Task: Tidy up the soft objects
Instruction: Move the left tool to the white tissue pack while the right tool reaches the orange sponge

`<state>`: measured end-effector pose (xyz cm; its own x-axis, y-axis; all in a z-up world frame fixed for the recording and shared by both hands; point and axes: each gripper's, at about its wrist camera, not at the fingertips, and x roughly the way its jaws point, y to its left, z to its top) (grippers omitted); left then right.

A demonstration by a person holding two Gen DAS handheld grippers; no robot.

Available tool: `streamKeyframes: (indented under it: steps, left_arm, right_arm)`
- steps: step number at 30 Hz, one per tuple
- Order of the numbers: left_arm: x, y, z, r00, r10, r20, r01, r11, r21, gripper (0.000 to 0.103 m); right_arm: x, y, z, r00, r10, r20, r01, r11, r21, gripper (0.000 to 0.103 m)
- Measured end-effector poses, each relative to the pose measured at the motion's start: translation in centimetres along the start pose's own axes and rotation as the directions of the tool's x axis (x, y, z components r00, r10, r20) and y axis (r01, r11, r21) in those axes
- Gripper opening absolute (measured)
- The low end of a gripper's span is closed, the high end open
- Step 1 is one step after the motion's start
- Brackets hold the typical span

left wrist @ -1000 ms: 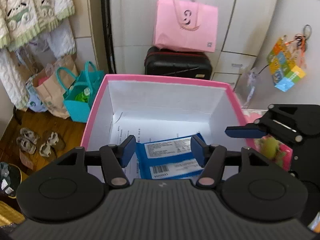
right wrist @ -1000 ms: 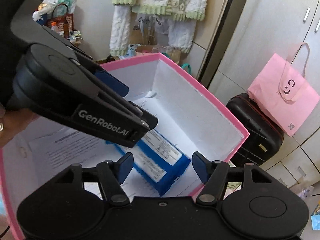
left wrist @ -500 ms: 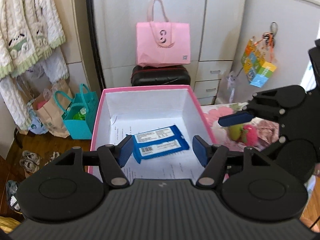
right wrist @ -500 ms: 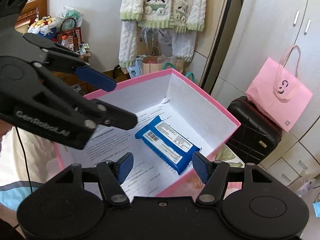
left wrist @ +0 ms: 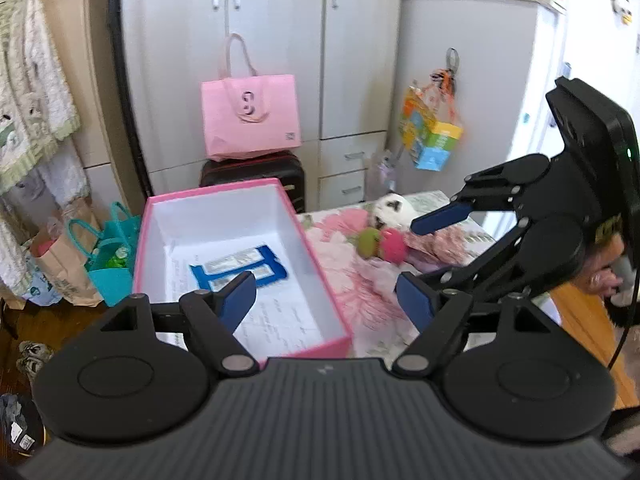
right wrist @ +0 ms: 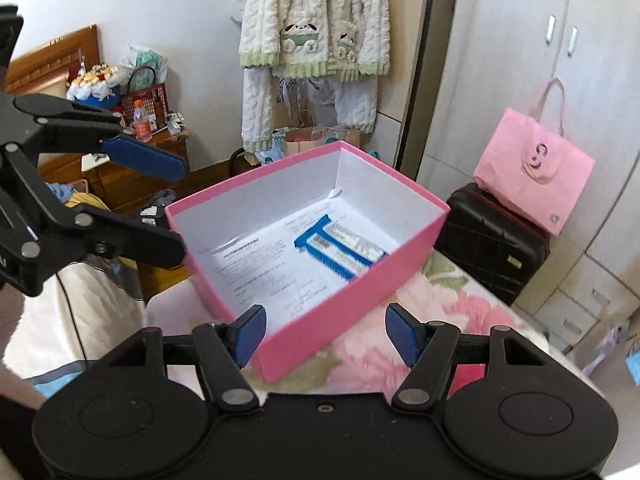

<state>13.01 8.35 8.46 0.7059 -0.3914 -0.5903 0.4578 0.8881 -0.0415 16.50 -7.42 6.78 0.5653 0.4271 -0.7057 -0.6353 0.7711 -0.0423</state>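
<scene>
A pink box [left wrist: 316, 264] with a white inside stands on a flowered bedspread; it also shows in the right wrist view [right wrist: 360, 284]. A blue wipes pack [left wrist: 240, 270] lies inside on a printed sheet, seen also in the right wrist view [right wrist: 340, 248]. Soft toys lie to the box's right: a green and pink one [left wrist: 380, 242] and a white plush [left wrist: 392, 210]. My left gripper [left wrist: 326, 300] is open and empty above the box's near right corner. My right gripper [right wrist: 326, 334] is open and empty above the box's near wall; in the left wrist view it [left wrist: 424, 256] hangs near the toys.
A pink tote bag [left wrist: 250, 114] sits on a black suitcase [left wrist: 256, 174] against white wardrobes. A teal bag [left wrist: 108, 256] and paper bag [left wrist: 60, 260] stand on the floor to the left. Cream knitwear [right wrist: 316, 40] hangs on the wall. A colourful cube [left wrist: 430, 136] hangs at right.
Both grippers have pulled back and up from inside the box, leaving the blue pack in it. The left view has swung right, and the soft toys on the bed now show.
</scene>
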Motion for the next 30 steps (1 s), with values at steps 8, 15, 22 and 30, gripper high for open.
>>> streamKeyframes:
  steps: [8, 15, 22, 30]
  left_arm:
    - [0.9, -4.7, -2.2, 0.993, -0.097, -0.066, 0.104, 0.99, 0.1, 0.078]
    - [3.5, -7.6, -3.9, 0.986, -0.147, -0.083, 0.158, 0.975, 0.155, 0.081]
    - [7.8, -10.3, -5.7, 0.966, -0.213, -0.144, 0.238, 0.952, 0.193, 0.083]
    - [13.9, -12.2, -7.6, 0.965, -0.2, -0.171, 0.234, 0.95, 0.206, 0.084]
  right_arm:
    - [-3.9, -2.2, -5.4, 1.0, -0.023, -0.005, 0.024, 0.994, 0.108, 0.071]
    - [-4.3, -4.0, -10.0, 0.999, -0.016, 0.028, 0.011, 0.988, 0.152, 0.071]
    - [-1.5, -5.1, -14.6, 0.997, -0.058, 0.052, 0.052, 0.991, 0.121, 0.071]
    - [1.4, -7.4, -17.2, 0.99, -0.036, 0.135, 0.011, 0.983, 0.183, 0.071]
